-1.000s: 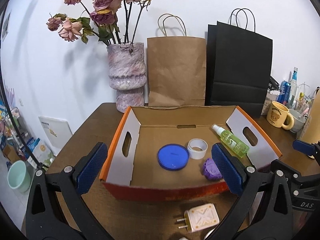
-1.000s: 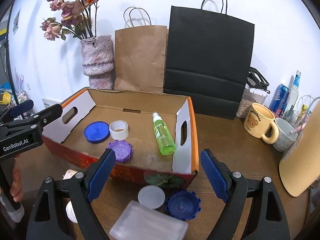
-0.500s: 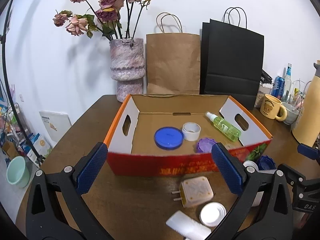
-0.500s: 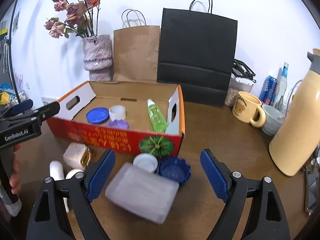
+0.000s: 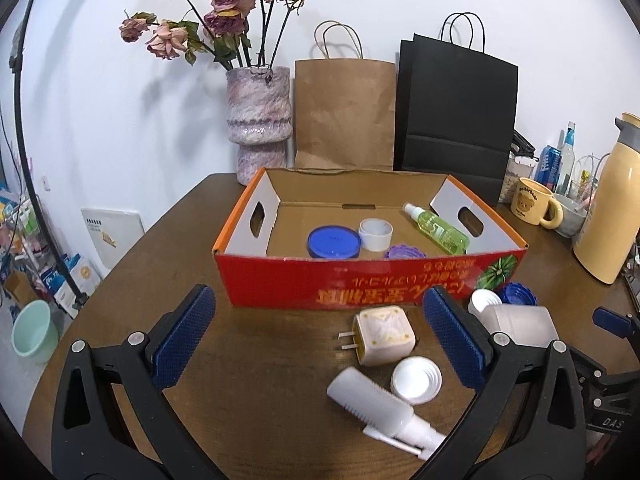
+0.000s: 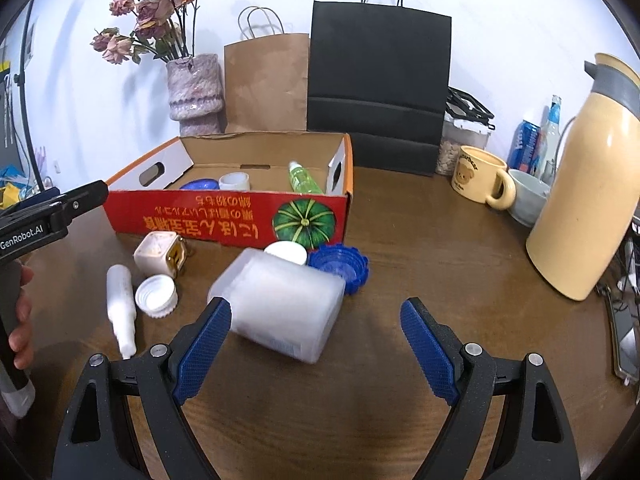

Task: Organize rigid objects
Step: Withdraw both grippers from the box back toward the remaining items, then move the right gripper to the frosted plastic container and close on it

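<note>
The right tongs [image 6: 316, 344] stand wide apart over bare counter [image 6: 420, 248]; open room runs toward 1 o'clock. At 11 o'clock the frosted container [image 6: 280, 304] blocks the way, the red box [image 6: 224, 216] behind it. At 2 o'clock the cream thermos [image 6: 588, 184] stands.

In the cardboard box [image 5: 372, 280] lie a round lid [image 5: 334, 242], tape roll [image 5: 375, 233] and spray bottle [image 5: 438, 229]. At its six o'clock, on the table [image 5: 260, 364], sits the plug adapter [image 5: 384, 335]; the thermos [image 6: 588, 184] stands at three o'clock.
</note>
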`<state>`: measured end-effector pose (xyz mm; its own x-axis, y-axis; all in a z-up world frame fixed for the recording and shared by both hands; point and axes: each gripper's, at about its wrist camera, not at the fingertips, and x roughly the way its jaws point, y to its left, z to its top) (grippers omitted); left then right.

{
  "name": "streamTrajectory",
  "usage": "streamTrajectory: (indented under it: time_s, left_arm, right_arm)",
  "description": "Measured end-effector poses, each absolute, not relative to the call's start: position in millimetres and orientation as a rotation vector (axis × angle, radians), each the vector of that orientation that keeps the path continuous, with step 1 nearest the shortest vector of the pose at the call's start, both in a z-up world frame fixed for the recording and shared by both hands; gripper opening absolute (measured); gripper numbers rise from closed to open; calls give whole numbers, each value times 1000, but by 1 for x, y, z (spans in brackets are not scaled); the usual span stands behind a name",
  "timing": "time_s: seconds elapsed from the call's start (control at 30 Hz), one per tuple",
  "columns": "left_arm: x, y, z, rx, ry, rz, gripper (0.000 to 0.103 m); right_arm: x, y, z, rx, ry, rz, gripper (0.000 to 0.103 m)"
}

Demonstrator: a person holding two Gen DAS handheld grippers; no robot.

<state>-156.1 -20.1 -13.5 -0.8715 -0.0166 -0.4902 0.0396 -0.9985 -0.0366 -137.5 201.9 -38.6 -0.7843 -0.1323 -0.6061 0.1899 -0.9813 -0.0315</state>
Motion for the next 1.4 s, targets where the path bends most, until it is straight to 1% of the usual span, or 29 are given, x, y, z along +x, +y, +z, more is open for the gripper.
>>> streamTrajectory:
  time_s: [0.17, 0.47, 0.9, 1.4]
  left_arm:
    - [-150, -23, -19, 807, 77, -3003, 103]
    - [-152, -28, -19, 823, 97, -3012, 103]
    - [-159, -38, -22, 882, 159, -3001, 103]
    - [-161, -43, -24, 918, 205, -3005, 103]
  right_arm:
    - [-132, 204, -43, 960, 118, -2812, 91]
    - [-132, 200, -47, 978, 148, -2828, 91]
    - [-148, 188, -57, 1065, 146, -2799, 91]
    - [-179, 157, -52, 1164, 47, -2894, 91]
